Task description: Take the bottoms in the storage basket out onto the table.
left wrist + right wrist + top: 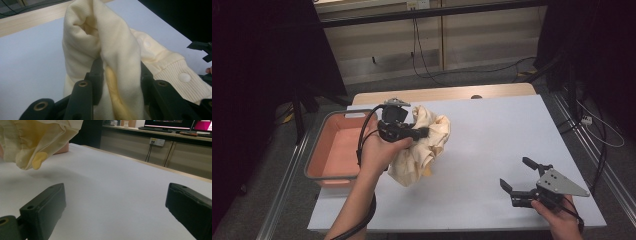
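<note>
The left gripper (422, 132) is clamped on a pale yellow garment (424, 145) and holds it above the white table (492, 140), near the left side. In the left gripper view the two black jaws press a thick fold of the garment (117, 57) between them, and a ribbed cuff (175, 72) with a round snap button (184, 77) hangs to the right. In the right gripper view the lower edge of the garment (37, 140) hangs free of the table (112, 185), with a darker yellow lining visible.

A pink basket (334, 150) with a grey rim stands at the left edge of the table, just beside the left hand (382, 152).

The right gripper (518, 176) is low over the near right part of the table, well apart from the garment. Its jaws stand wide apart and hold nothing. The right hand (562, 217) grips it from behind.
</note>
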